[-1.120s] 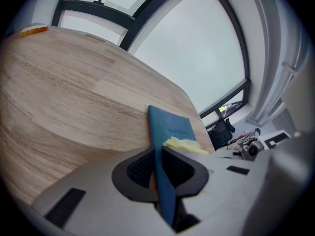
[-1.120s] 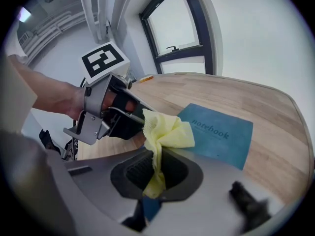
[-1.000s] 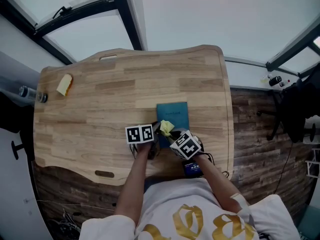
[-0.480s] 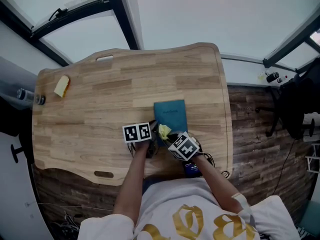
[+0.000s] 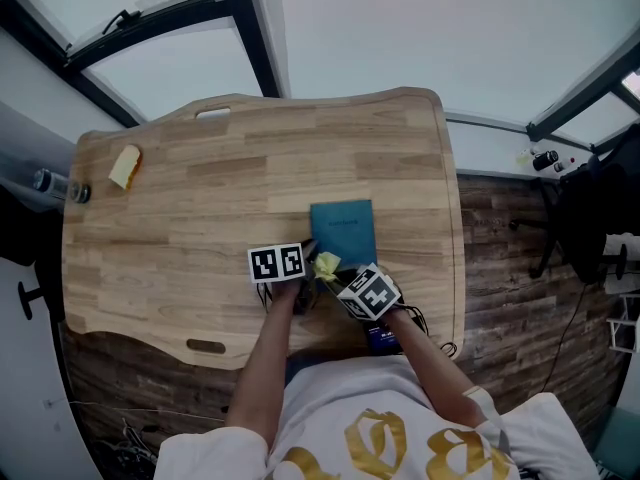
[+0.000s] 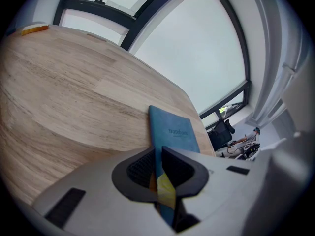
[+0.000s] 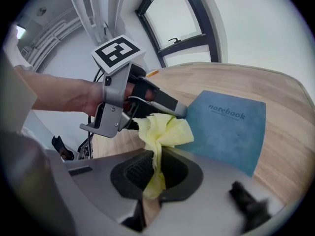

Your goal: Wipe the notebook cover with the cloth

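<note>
2 tongs were engaged at the time of inspection. The left tongs (image 6: 158, 177) were clamped on the near left edge of the notebook (image 5: 345, 230), with that edge running up between the jaws. In my judgement they were pinning it in place. The right tongs (image 7: 156, 173) were closed on the yellow cloth (image 7: 165, 132), which stood bunched above the jaws with a tail hanging down between them.

The notebook lay flat and closed on the tabletop (image 5: 200, 198), right of centre and close to the near edge, with its cover facing up. The bunched cloth sat at the notebook's near left corner, just beside the tip of the left tongs. I could not confirm whether it was pressed onto the cover or held just above it.

Progress was assessed as follows. The cloth was in hand and the notebook was secured, so the preparation appeared complete. The cover showed no sign by which wiped and unwiped areas could be told apart. The whole far and right part of the cover lay bare beyond the cloth, so I judged that most of the wiping remained.
</note>
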A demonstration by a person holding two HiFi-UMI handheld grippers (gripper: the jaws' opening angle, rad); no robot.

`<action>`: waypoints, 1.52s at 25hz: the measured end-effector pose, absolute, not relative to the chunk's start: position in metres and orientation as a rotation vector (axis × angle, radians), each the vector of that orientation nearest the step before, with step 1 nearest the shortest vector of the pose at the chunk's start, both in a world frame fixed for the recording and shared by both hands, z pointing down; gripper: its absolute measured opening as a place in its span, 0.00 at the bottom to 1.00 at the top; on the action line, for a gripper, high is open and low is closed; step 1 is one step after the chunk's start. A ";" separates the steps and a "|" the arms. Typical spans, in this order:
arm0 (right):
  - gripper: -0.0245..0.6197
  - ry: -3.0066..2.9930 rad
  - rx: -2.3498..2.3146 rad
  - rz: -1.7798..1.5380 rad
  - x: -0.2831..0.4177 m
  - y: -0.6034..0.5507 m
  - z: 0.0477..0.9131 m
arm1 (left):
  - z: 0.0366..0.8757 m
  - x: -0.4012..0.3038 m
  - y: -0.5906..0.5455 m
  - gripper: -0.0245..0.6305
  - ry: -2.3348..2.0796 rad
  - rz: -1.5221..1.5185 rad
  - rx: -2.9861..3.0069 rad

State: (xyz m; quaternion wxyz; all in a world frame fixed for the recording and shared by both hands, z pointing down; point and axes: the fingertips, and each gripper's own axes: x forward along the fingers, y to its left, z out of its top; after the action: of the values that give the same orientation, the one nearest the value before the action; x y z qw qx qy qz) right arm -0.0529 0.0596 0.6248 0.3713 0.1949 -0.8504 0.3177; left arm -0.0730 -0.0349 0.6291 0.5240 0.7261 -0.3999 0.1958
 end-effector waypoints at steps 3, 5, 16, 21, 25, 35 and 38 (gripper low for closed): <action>0.10 -2.175 0.514 0.836 -0.049 0.060 0.625 | 0.629 -0.073 -0.035 0.12 -0.956 0.468 1.736; 0.10 -2.172 0.523 0.840 -0.045 0.060 0.624 | 0.629 -0.073 -0.035 0.12 -0.957 0.467 1.736; 0.10 -2.130 0.619 0.841 -0.007 0.058 0.625 | 0.629 -0.073 -0.035 0.12 -0.965 0.472 1.742; 0.10 -2.120 0.633 0.825 0.001 0.055 0.625 | 0.629 -0.073 -0.036 0.12 -0.963 0.470 1.738; 0.10 -2.107 0.637 0.783 0.014 0.051 0.626 | 0.630 -0.073 -0.036 0.12 -0.963 0.471 1.738; 0.10 -2.101 0.683 0.697 0.017 0.044 0.625 | 0.629 -0.073 -0.035 0.12 -0.965 0.472 1.740; 0.10 -2.098 0.712 0.677 0.020 0.037 0.625 | 0.629 -0.073 -0.036 0.12 -0.965 0.472 1.740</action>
State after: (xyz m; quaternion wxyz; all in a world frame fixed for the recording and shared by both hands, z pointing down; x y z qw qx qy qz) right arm 0.0197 0.0366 0.6250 0.4009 0.2814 -0.8297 0.2677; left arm -0.0728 -0.0359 0.6290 0.5213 0.7261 -0.4026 0.1971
